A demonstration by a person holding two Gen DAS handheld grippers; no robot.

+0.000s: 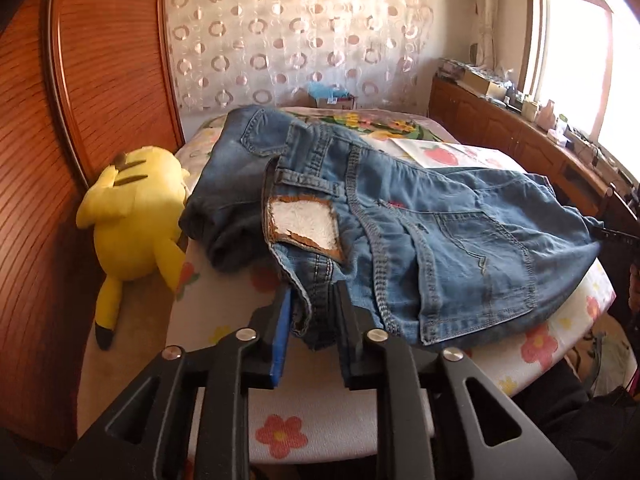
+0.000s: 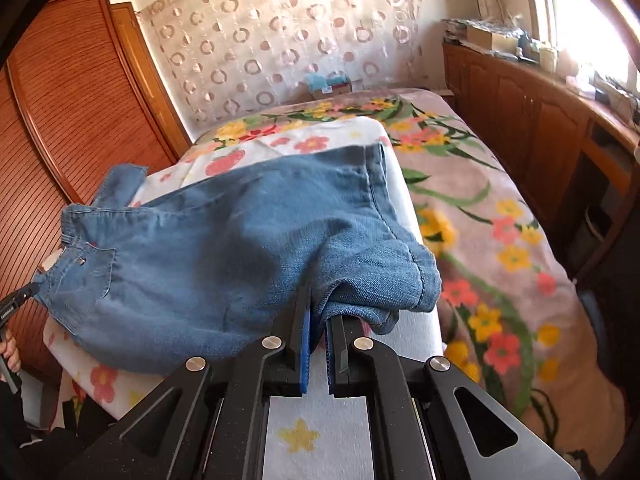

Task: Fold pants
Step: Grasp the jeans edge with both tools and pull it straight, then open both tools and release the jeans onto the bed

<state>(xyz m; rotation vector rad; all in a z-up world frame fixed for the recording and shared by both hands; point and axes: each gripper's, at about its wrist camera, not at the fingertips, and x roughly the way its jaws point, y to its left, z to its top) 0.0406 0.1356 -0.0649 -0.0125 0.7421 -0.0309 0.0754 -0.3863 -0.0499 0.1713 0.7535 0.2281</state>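
Note:
Blue denim pants (image 1: pixel 440 232) lie on a flower-print pad (image 1: pixel 280 420) on the bed, back side up, with a worn white waist patch (image 1: pixel 304 226). My left gripper (image 1: pixel 314 312) is shut on the waistband at the near edge. In the right wrist view the pants (image 2: pixel 224 248) spread across the pad (image 2: pixel 320 432). My right gripper (image 2: pixel 318 320) is shut on the bunched leg hems (image 2: pixel 384 280). The right gripper's tip also shows at the far right of the left wrist view (image 1: pixel 616 234), and the left gripper's tip at the left edge of the right wrist view (image 2: pixel 16 300).
A yellow plush toy (image 1: pixel 132 224) lies on the floor left of the bed, against a wooden wardrobe (image 1: pixel 100 80). A floral blanket (image 2: pixel 492 240) covers the bed on the right. A wooden cabinet (image 2: pixel 540 120) with clutter runs under the window. A strawberry-print sheet (image 1: pixel 448 156) lies behind the pants.

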